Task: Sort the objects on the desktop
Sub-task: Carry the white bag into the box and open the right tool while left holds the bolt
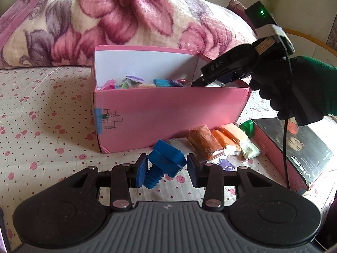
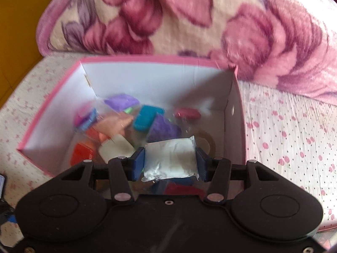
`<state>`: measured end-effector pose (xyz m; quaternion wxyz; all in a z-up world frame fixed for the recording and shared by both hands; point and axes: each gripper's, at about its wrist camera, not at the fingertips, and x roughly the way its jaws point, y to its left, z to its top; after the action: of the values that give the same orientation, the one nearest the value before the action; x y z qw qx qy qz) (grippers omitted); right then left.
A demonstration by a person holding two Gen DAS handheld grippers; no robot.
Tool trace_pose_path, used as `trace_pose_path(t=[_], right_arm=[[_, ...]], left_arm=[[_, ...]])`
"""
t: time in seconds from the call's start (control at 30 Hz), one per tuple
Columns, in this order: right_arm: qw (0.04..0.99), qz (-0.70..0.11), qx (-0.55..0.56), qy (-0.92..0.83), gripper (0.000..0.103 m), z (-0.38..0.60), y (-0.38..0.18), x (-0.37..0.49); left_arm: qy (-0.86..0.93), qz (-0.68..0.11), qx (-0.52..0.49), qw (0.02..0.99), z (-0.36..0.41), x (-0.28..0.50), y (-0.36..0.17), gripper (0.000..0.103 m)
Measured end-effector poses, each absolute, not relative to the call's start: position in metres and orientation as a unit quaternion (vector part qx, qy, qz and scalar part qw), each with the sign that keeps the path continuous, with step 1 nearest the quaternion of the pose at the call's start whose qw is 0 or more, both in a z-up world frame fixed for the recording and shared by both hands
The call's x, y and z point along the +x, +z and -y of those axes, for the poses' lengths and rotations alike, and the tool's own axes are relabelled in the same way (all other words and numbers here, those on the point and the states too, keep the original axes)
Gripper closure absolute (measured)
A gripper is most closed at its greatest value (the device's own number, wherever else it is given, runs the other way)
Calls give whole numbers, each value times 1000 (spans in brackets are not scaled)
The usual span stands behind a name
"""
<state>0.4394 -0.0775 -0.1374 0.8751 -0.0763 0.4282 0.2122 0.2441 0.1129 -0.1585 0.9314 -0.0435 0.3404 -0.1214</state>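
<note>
White clay packet (image 2: pixel 171 158), clenched in my right gripper (image 2: pixel 170 161), hangs over the pink box (image 2: pixel 134 60) at frame centre for dropping; my left gripper (image 1: pixel 166 169) grips a blue toy bolt (image 1: pixel 165 163), awaiting sorting.

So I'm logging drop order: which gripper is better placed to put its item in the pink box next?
Right. The right gripper holds the white packet above the pink box; the left gripper holds the blue bolt outside it.

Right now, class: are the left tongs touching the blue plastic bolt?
Touching. In the left wrist view both pads of the left tongs press against the square head of the blue plastic bolt, with no gap showing.
</note>
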Motion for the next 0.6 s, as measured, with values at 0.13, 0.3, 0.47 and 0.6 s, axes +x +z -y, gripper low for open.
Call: trace_pose_path(t=[0.13,0.3,0.47,0.6], right_arm=[[874,-432,-93,204,50,73,-138,439],[873,-433,-99,200,43,73,-137,437],[875,-429,-105,198,33,75,-136,433],[887,-407,-91,200,33,81,-126,421]], left_arm=[[-120,-341,-44,931,-114,243,-159,64],[-118,-341,-44,932,-114,243,-159,64],[-117,-341,-44,932,-115,243,-159,64],[-117,-341,-45,932,-115,243,-159,64]])
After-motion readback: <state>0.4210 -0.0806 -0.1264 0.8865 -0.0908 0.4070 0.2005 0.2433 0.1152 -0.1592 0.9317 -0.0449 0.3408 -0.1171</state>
